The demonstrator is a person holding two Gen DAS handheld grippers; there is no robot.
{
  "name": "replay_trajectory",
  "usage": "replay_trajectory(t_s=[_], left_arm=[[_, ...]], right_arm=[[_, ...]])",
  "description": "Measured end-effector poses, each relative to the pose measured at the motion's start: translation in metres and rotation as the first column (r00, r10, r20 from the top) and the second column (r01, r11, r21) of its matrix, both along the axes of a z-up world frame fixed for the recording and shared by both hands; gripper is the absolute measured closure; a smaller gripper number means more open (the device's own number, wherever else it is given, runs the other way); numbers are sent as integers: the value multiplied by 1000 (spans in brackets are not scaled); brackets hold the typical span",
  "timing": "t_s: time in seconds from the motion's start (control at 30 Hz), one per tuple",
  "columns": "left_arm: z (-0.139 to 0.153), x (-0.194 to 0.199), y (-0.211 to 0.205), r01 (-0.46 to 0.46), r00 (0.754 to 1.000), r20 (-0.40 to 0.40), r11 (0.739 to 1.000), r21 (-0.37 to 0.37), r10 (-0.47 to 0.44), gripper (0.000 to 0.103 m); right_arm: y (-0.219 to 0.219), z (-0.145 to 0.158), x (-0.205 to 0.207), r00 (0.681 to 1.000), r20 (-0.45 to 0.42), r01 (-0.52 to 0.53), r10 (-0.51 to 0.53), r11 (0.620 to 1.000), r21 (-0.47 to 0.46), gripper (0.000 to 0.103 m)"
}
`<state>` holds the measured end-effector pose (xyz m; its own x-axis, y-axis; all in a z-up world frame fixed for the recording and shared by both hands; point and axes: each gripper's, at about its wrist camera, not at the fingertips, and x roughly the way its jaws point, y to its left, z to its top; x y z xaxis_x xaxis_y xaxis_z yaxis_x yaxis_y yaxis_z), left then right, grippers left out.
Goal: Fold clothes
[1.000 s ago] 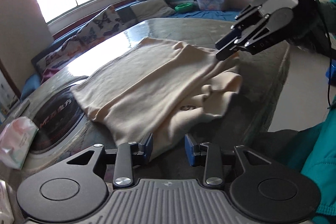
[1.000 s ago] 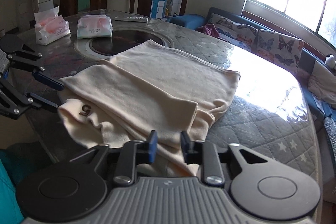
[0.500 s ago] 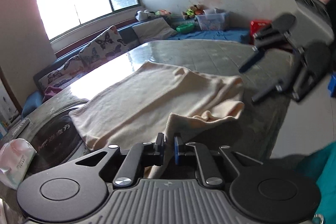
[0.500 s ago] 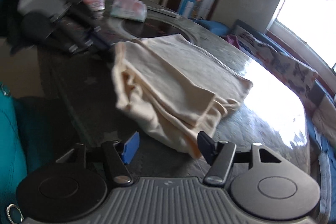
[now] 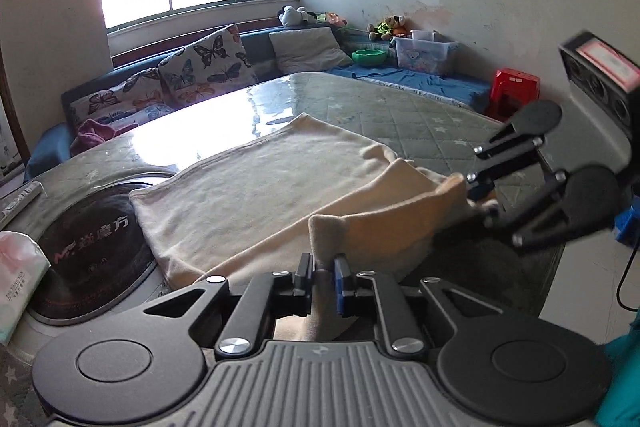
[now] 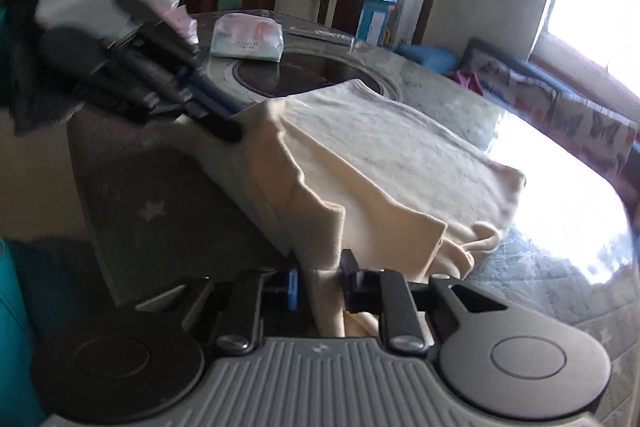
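Garment (image 5: pixel 256 195) near edge pinched: left tongs (image 5: pixel 320 277) easing, right tongs (image 6: pixel 318 285) closing at 6 o'clock; lift evenly, carry toward 12.

Left gripper (image 5: pixel 323 273) angles down toward the table edge, jaws easing open a touch yet pinching a fold of the cream garment (image 5: pixel 248 195) between the pads. Right gripper (image 6: pixel 318 277) tilts down too, jaws closing in with cloth bunched between them. From the left wrist view the right gripper hangs at the far right, fingertips buried in the garment's corner. A teal sleeve (image 5: pixel 624 379) shows at the lower right edge.
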<state>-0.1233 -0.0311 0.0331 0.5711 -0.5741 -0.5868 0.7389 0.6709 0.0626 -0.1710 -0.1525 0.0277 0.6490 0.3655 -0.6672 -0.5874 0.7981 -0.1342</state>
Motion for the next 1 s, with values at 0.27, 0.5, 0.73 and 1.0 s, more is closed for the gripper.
replay_trajectory(t_s=[0.27, 0.5, 0.73, 1.0], left_arm=[[-13, -23, 10, 24, 999, 44, 997, 77, -28, 63], [-25, -25, 15, 31, 994, 99, 986, 166, -47, 78], [-7, -38, 27, 47, 991, 123, 994, 99, -59, 94], [28, -84, 44, 85, 992, 91, 996, 9, -86, 95]], right_arm=[[-17, 19, 22, 996, -89, 40, -28, 990, 137, 90], [-17, 25, 24, 996, -70, 62, -51, 986, 157, 93], [-14, 32, 2, 999, -19, 47, -45, 986, 160, 94], [-19, 69, -57, 1000, -14, -2, 5, 985, 170, 94]])
